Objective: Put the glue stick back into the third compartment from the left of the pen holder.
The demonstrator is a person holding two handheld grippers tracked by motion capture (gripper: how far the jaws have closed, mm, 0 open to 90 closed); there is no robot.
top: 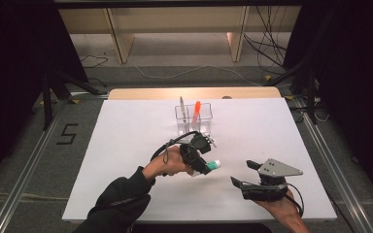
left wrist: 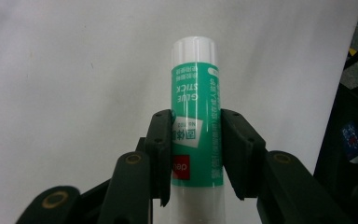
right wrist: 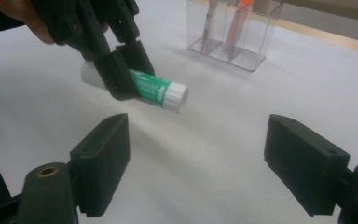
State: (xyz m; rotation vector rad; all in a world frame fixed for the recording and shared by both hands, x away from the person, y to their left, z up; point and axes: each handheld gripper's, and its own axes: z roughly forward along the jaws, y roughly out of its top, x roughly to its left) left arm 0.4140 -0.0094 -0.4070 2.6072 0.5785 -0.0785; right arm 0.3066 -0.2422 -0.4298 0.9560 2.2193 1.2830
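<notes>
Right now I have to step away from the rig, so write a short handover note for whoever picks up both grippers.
Left gripper: shut on the green glue stick, held about level above the white table, off the surface.
Right gripper: open, holding nothing, low near the table's front right.
Clear organizer: at the back middle, already holding an orange marker and a grey pen.
Done: glue stick picked up.
Left: probably carry it to the organizer and drop it into a compartment.

A white worktop (top: 126,145) stands on grey carpet (top: 34,150); beyond its far edge, pale wooden shelving (top: 175,29) and loose cables (top: 267,48) sit in dim light.
</notes>
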